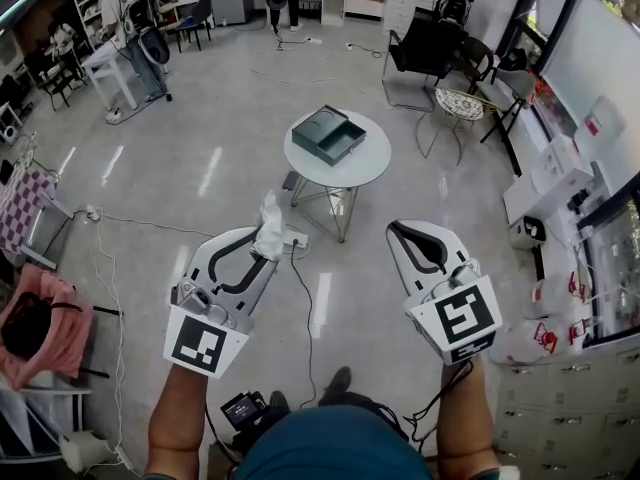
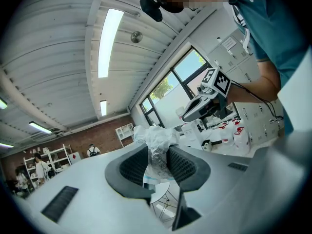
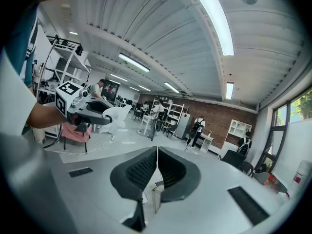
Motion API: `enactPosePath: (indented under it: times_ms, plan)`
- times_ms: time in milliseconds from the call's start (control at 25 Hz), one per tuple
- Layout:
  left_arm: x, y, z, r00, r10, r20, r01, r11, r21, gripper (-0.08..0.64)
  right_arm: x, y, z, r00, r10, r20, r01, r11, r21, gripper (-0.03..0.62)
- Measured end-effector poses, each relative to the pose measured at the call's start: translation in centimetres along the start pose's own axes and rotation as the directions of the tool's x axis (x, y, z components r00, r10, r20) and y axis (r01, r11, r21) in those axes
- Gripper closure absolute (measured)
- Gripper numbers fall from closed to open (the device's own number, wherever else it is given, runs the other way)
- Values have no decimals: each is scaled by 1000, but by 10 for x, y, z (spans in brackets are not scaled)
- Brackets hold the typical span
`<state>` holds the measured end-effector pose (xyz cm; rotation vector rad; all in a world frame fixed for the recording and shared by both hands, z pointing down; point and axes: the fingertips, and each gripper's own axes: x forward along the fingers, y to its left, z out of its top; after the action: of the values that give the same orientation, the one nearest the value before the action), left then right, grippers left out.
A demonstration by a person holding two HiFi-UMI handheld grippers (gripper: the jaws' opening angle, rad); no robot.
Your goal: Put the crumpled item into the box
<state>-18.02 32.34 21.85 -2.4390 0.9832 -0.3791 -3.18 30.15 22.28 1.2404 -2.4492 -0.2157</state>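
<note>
The box (image 1: 328, 134) lies open on the round white table (image 1: 365, 163), well ahead. Nearer, the left gripper (image 2: 158, 165) clamps the crumpled item (image 2: 155, 138) in mid-air, and the right gripper (image 3: 157, 167) has its jaws pressed together, empty.

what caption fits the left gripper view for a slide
Left gripper clamps crumpled white wrapper; right gripper hovers beyond.

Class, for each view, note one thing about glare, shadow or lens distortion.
Head view: light streaks glare on the shiny floor. Left gripper view: the ceiling lamp is washed out white, lines bend. Right gripper view: black corners ring the round picture; its strip light glares.
</note>
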Motion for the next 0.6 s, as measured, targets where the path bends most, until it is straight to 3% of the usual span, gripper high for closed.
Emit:
enactPosePath:
  times_ms: [200,400,600]
  plan:
    - [22,-5,-6,1000,12,-15,-12,1000,12,428,8,-17,-13,999,22,25,-22,1000,-13,554]
    - [96,-23,29,1000,7,-23,-6,999,35,428,-12,-95,-37,1000,16,17,-17,1000,26,554]
    - [132,-27,36,999,-41,-10,41,998,48,428,-20,-124,-50,1000,-21,3,21,998,53,554]
